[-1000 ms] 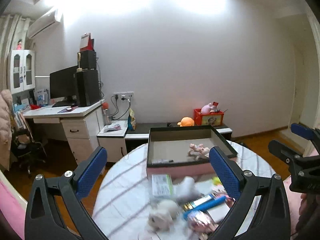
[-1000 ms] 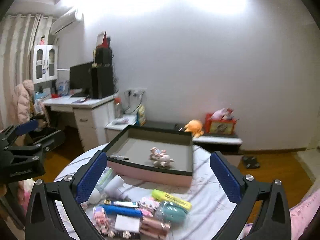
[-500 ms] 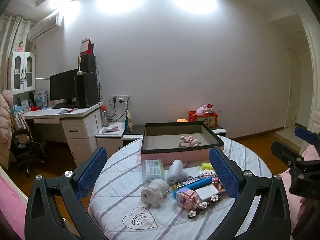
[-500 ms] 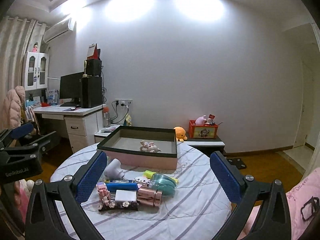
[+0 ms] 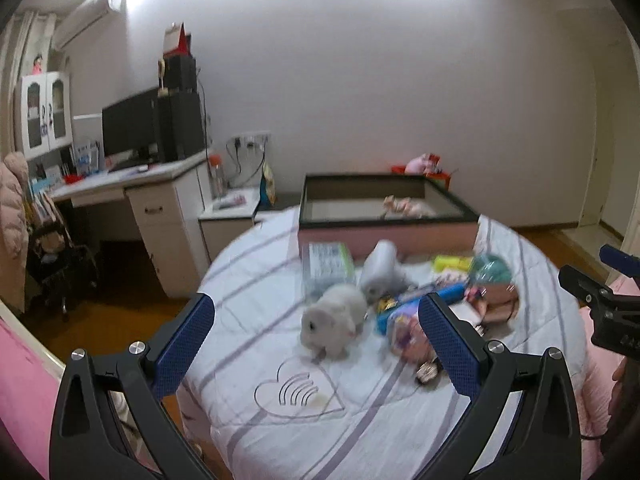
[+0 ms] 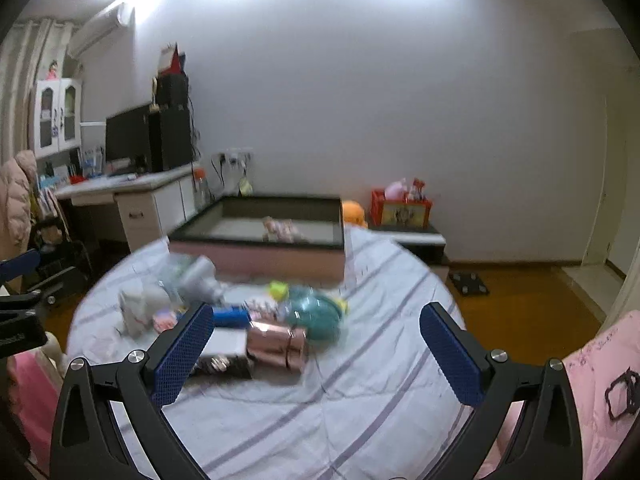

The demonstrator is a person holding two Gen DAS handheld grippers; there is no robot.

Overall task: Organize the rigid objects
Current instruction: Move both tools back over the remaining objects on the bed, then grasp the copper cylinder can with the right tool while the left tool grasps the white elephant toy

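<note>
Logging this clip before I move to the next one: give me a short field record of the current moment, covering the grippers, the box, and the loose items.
left gripper: open, holding nothing, above the table
right gripper: open, holding nothing
box: open, at the far side of the round table
in box: one small pink toy
loose items: white animal figure, blue tube, teal round item, copper case
image quality: motion blurred

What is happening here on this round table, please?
A person holds two grippers over a round table with a striped cloth. The left gripper and the right gripper are both open and hold nothing. A heap of small things, such as a white animal figure and a shiny copper box, lies before a pink tray with a dark rim. One small pink toy already lies in the tray.
</note>
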